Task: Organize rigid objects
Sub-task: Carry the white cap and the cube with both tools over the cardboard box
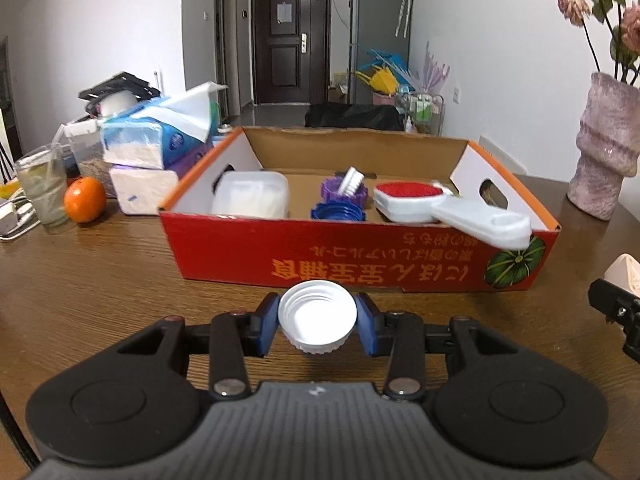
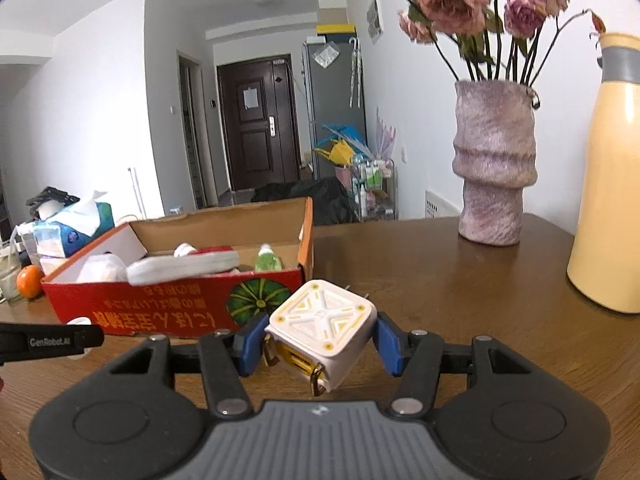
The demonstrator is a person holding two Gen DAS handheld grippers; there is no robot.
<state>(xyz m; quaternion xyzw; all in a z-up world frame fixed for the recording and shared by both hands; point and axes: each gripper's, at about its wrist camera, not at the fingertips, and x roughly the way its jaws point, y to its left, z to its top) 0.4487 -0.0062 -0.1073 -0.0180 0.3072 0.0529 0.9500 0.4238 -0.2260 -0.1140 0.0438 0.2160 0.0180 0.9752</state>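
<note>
My left gripper [image 1: 317, 324] is shut on a white screw cap [image 1: 317, 316], open side up, held above the table just in front of the red cardboard box [image 1: 360, 256]. My right gripper [image 2: 320, 344] is shut on a white and yellow cube-shaped plug adapter [image 2: 320, 332], near the box's front right corner [image 2: 256, 300]. Inside the box lie a clear plastic container [image 1: 252, 194], a purple cap [image 1: 344, 190], a blue cap [image 1: 338, 212], a small white brush [image 1: 350, 180] and a white and red lint brush [image 1: 432, 204].
Tissue packs [image 1: 152, 144], an orange [image 1: 85, 199] and a glass with a straw [image 1: 42, 192] stand left of the box. A pink vase with dried roses [image 2: 494, 168] and a yellow bottle [image 2: 608, 184] stand at the right on the wooden table [image 1: 100, 280].
</note>
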